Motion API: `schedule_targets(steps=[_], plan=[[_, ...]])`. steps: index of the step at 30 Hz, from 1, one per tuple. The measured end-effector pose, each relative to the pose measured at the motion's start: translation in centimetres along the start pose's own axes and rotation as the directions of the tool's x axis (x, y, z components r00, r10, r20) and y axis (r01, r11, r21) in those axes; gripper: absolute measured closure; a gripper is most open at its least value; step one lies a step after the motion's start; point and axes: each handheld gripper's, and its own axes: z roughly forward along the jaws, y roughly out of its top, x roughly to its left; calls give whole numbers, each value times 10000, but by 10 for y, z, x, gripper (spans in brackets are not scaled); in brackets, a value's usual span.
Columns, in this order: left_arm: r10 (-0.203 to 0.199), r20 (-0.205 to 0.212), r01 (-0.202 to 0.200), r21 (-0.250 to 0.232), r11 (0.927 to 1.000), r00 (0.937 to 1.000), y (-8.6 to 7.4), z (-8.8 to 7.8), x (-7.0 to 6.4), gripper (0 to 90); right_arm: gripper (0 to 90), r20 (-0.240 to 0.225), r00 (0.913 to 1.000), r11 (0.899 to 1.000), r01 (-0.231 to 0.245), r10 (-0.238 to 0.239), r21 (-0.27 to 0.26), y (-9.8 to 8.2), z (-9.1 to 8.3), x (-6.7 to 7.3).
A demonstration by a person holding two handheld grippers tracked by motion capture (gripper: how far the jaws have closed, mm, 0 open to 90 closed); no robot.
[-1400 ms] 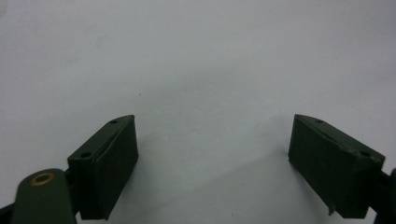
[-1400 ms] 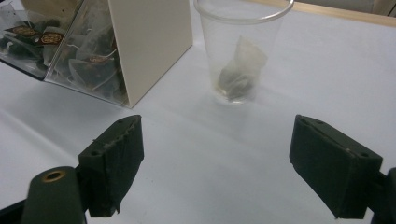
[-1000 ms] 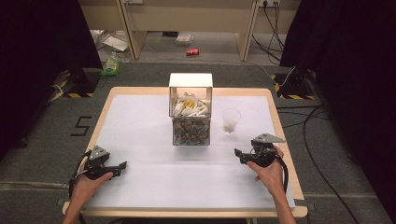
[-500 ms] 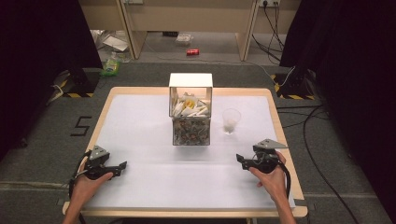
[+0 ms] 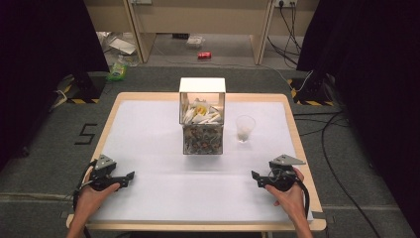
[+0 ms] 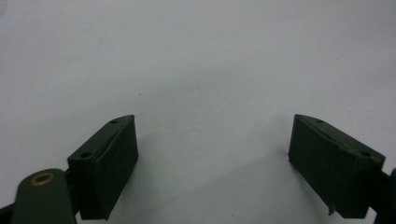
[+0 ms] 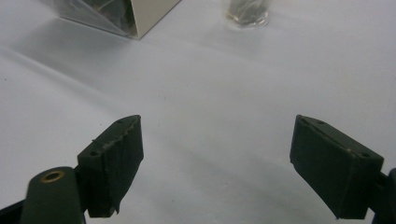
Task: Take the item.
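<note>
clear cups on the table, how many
1. The clear cup stands alone on the white table, just right of the clear box of packets; its base also shows in the right gripper view. Any behind the box would be hidden.

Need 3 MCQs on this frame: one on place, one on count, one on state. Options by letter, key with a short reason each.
1. Where does the clear plastic cup stand relative to the clear box?
A. To its right, apart from it
B. Inside it
C. On top of it

2. How many grippers are over the table?
A. One
B. Two
C. Three

3. How do the jaws of the right gripper stand?
A. Shut on the cup
B. Shut on nothing
C. Wide open, holding nothing

Key:
1 A: in the high view the cup sits on the white surface right of the box, with a gap between them.
2 B: the left gripper and the right gripper each sit in a hand near the table's near edge.
3 C: the right gripper view shows bare white surface between its two spread jaws.
</note>
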Motion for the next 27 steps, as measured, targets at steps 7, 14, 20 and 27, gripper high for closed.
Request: schedule_targets(steps=[7,14,20,27], plan=[[6,0,-6,7,10000,10000,0,0,0,150,180,-22,10000,9997,21,-20,233,-8,0,2],[3,-1,-3,1,10000,10000,0,0,0,150,174,79,9998,9994,-159,156,292,-14,-5,1],[8,-22,-8,7,10000,10000,0,0,0,149,172,148,9998,9993,-146,141,357,-22,-9,0],[12,-29,-12,4,10000,10000,0,0,0,149,170,262,9995,9983,-200,186,542,-31,-13,1]])
